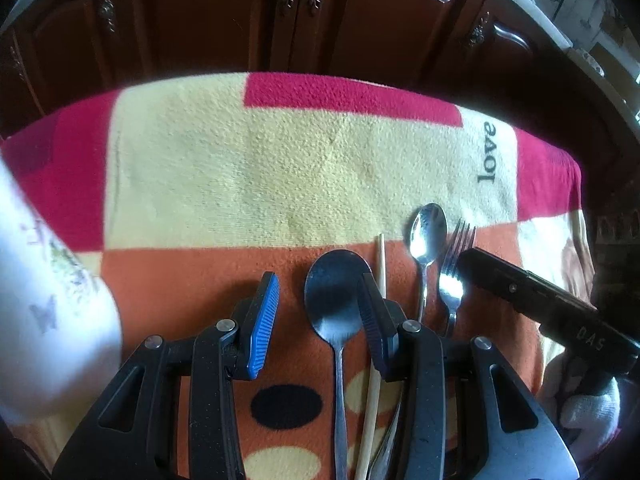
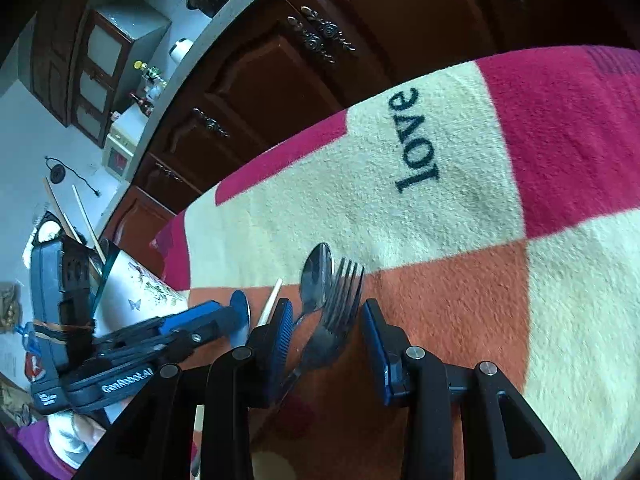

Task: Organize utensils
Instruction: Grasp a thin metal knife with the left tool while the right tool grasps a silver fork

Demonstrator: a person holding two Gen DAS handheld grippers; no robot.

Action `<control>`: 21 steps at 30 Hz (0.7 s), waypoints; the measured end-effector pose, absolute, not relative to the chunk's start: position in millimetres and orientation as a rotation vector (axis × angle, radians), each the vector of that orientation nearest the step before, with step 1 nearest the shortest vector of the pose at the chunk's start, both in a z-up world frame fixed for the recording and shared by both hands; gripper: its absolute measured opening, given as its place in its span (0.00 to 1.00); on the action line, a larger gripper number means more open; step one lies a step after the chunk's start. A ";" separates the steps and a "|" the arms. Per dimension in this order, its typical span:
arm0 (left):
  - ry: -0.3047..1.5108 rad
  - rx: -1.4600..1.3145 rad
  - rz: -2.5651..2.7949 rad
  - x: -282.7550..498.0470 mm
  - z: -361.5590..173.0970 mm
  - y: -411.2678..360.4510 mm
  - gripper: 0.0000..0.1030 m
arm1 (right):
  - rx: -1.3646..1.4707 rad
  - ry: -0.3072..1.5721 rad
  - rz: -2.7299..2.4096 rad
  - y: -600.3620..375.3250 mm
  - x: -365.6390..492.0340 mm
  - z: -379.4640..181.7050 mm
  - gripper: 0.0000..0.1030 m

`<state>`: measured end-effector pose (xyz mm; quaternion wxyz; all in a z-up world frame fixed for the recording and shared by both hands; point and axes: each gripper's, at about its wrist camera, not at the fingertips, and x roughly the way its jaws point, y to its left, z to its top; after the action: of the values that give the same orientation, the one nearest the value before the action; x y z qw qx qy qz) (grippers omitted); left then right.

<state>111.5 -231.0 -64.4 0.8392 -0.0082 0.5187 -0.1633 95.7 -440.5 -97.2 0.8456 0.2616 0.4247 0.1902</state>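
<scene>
Several utensils lie side by side on a patchwork blanket [image 1: 248, 168]. A large spoon [image 1: 332, 292] lies between the fingers of my left gripper [image 1: 320, 284], which is open above it; the left pad stands well off the bowl. A wooden chopstick [image 1: 382, 264] runs just past the right finger. A small spoon [image 1: 426, 232] and a fork [image 1: 456, 264] lie further right. My right gripper [image 2: 328, 306] hangs open over the fork [image 2: 340, 308], with gaps on both sides of it. The small spoon [image 2: 316, 272] and chopstick [image 2: 272, 300] lie just left of it.
A white floral utensil holder [image 1: 48, 300] stands at the blanket's left edge; in the right wrist view the holder [image 2: 136, 292] has chopsticks in it. Dark wooden cabinet doors [image 1: 304, 20] rise behind the blanket. The two grippers hang close together.
</scene>
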 end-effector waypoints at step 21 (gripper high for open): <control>1.036 0.001 -0.457 62.6 -29.5 -227.8 0.00 | 0.474 0.769 0.358 -437.6 50.9 -46.7 0.02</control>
<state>62.6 -227.8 -29.5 0.8439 0.0005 0.4909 -0.2163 50.9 -437.6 -46.7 0.8843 0.2280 0.3694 0.1719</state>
